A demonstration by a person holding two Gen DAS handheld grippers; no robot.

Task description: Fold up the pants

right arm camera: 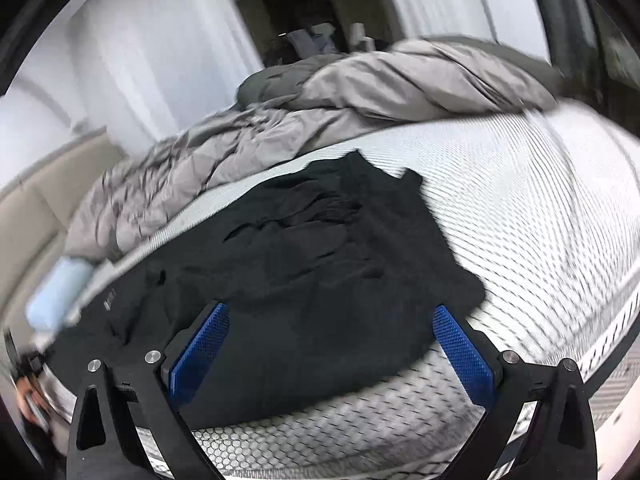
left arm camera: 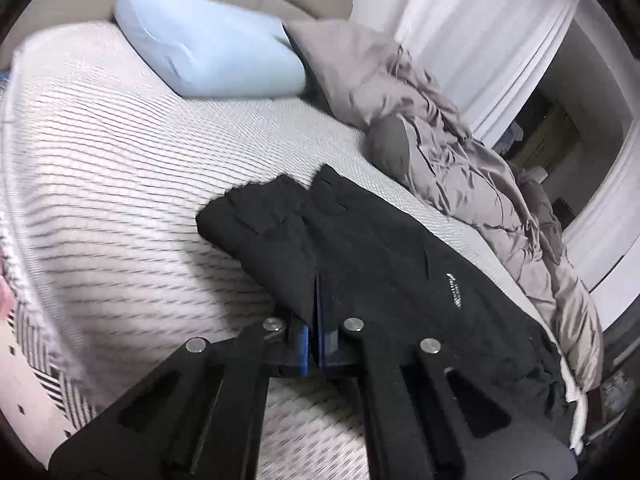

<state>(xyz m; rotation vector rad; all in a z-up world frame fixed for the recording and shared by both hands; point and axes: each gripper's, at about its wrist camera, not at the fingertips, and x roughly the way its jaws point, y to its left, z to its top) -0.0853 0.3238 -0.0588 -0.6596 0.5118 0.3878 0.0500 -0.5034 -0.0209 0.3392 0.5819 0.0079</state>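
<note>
Black pants (left arm camera: 380, 248) lie spread on the white patterned mattress (left arm camera: 120, 168), with a small white logo near one edge. My left gripper (left arm camera: 317, 280) is shut, its blue pads pressed together at the pants' near edge with dark fabric on both sides of the tips. In the right wrist view the pants (right arm camera: 320, 240) lie rumpled across the mattress (right arm camera: 540, 200). My right gripper (right arm camera: 330, 309) hovers open over their near edge, blue pads wide apart and nothing between them.
A light blue pillow (left arm camera: 208, 52) lies at the head of the bed. A crumpled grey duvet (left arm camera: 460, 152) runs along the far side, beside white curtains (left arm camera: 480, 40). A beige headboard (right arm camera: 36, 200) stands on the left.
</note>
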